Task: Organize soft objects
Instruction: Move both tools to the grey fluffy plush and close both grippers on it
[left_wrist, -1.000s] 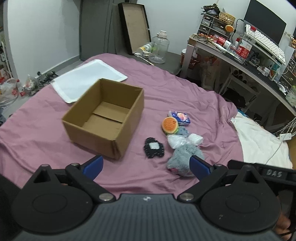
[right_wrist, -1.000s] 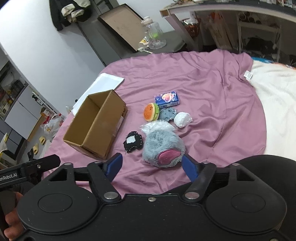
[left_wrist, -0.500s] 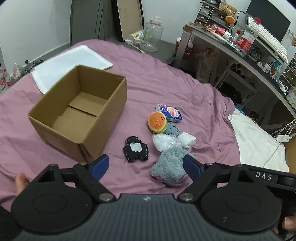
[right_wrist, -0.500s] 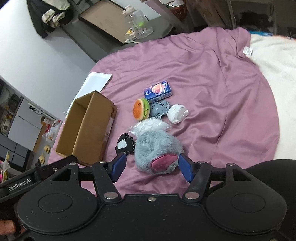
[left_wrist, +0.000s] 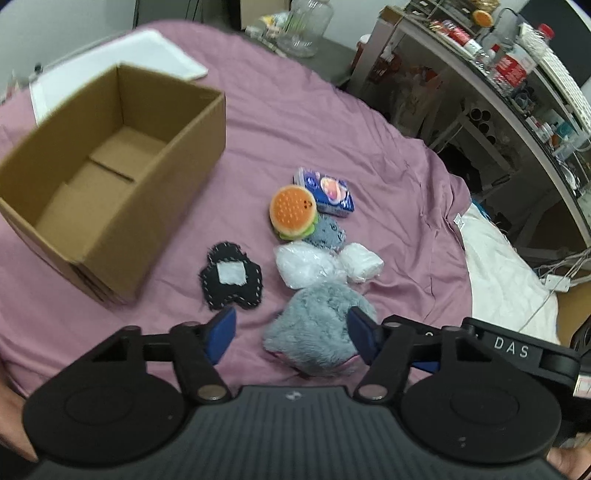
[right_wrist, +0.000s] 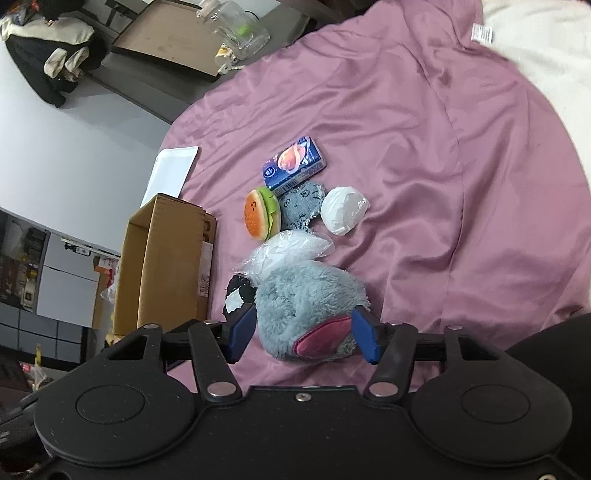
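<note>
Both grippers have dropped closer to the pile since a second ago, and the right gripper (right_wrist: 302, 332) now straddles the grey plush toy (right_wrist: 306, 306), its blue fingers spread on either side and not yet pressing in. The left gripper (left_wrist: 291, 332) hangs spread and empty just short of the same toy, which lies on the purple bedsheet (left_wrist: 332, 122) beside the black felt patch (left_wrist: 232, 275), with the cardboard box (left_wrist: 110, 166) bare inside. The plush looks light and squashy, so a deep pinch across its fat middle should hold better than the fur tips.
</note>
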